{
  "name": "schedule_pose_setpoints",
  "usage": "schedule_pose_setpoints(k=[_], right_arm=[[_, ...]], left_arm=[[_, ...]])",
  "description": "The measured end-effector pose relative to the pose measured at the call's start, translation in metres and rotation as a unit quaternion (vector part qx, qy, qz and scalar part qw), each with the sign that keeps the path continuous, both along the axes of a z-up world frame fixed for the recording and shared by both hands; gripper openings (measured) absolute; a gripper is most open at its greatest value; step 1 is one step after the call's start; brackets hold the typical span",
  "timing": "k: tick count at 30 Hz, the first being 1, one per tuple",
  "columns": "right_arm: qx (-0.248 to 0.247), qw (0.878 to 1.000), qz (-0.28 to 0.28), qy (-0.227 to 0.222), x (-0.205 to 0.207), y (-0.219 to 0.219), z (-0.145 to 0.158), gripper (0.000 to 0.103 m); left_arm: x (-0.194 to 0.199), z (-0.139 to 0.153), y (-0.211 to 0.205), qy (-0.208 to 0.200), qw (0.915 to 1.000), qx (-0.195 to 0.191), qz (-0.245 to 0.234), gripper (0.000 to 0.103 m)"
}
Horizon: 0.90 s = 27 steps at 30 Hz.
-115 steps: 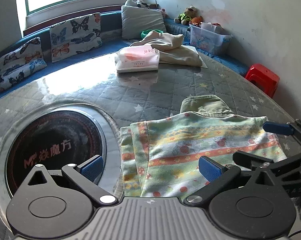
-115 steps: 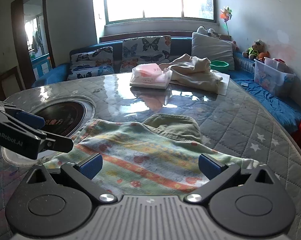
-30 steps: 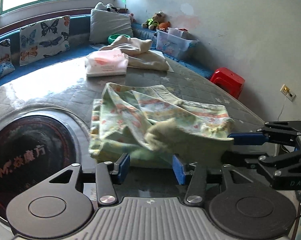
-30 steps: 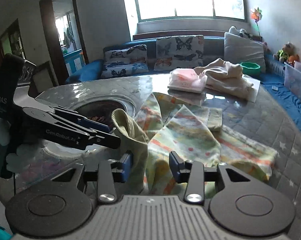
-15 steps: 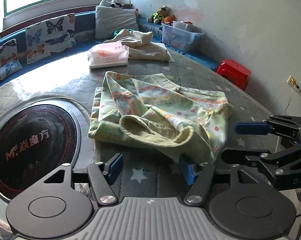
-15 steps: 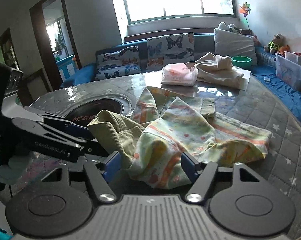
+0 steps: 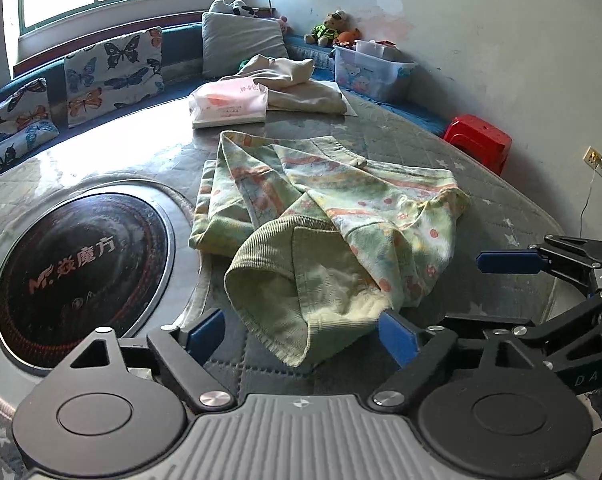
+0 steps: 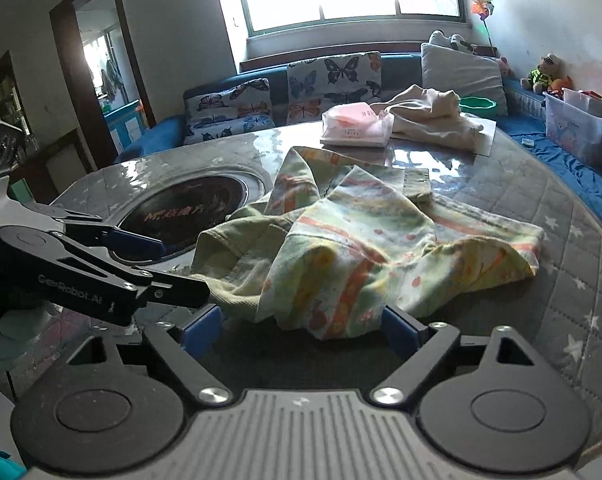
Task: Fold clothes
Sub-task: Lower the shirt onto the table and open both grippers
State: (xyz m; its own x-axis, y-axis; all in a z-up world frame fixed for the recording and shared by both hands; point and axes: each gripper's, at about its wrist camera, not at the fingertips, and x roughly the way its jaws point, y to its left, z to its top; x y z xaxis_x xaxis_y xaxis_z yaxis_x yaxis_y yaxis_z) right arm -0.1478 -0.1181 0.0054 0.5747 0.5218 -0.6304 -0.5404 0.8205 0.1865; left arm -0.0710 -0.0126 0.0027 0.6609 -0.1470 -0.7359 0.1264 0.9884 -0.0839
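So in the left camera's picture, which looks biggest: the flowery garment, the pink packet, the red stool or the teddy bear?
As they look in that view:
1. Flowery garment, by far.
2. Pink packet.
3. Red stool.
4. Teddy bear.
The garment lies nearest the camera and the bear farthest, so true sizes may differ.

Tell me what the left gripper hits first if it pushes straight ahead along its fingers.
Most likely the green patterned garment: its folded corduroy-lined edge lies between the open fingers of the left gripper, just ahead on the quilted table. Height above the cloth is unclear.
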Motion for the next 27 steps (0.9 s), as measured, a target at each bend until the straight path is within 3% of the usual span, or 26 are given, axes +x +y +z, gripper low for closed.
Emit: schedule_pose_setpoints(k=[16,27], right_arm=[[-0.016,1.000,-0.018,0.004,-0.011,-0.001,-0.007,0.103],[-0.024,1.000,-0.018,-0.005,-0.016,0.000,-0.006,0.103]], left_arm=[[-0.017,-0.003,0.005,0.000,0.9997,0.004,0.026,0.097],[-0.026,-0.001,0.005,-0.004,0.9994,0.012,0.032,0.101]])
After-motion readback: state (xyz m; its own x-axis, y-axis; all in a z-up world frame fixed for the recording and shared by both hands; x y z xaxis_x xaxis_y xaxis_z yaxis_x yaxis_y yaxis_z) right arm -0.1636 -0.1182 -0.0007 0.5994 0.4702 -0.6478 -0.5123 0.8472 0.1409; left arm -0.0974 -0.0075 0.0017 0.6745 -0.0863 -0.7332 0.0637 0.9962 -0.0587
